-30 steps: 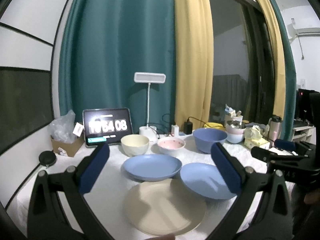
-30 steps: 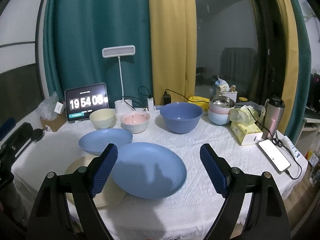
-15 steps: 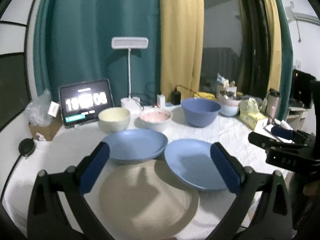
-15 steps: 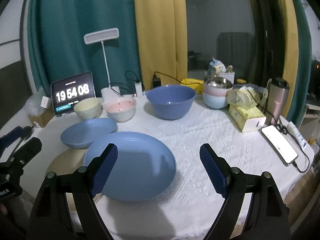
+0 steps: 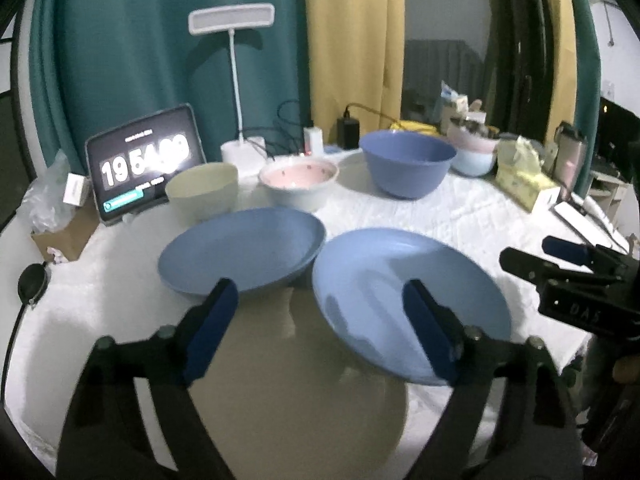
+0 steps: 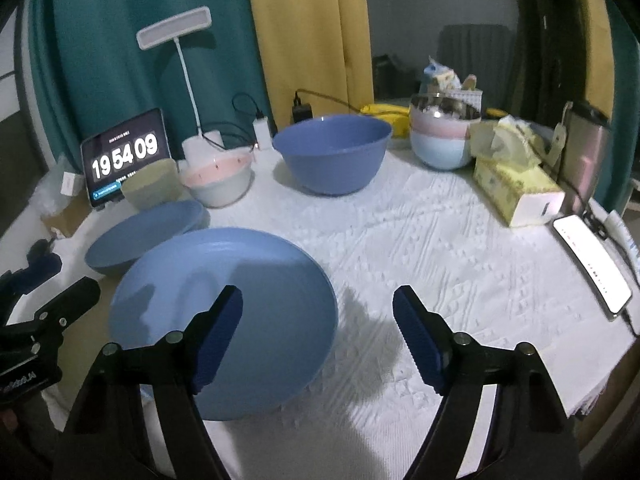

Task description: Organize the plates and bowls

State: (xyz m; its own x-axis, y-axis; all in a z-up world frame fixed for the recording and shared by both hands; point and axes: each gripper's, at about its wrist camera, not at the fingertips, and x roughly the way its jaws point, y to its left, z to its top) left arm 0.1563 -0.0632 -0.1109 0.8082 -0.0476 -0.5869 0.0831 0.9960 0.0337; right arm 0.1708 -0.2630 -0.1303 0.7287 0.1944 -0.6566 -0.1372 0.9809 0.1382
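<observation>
The left gripper (image 5: 320, 320) hangs over a beige plate (image 5: 304, 392), the right gripper (image 6: 318, 324) over a blue plate (image 6: 224, 320); both jaws closing, still wide, holding nothing.

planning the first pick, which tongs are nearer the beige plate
Left. The left tongs, jaws closing with nothing between them, hang right over the beige plate. The right tongs, also closing on nothing, sit over the near blue plate's right edge, further away.
</observation>
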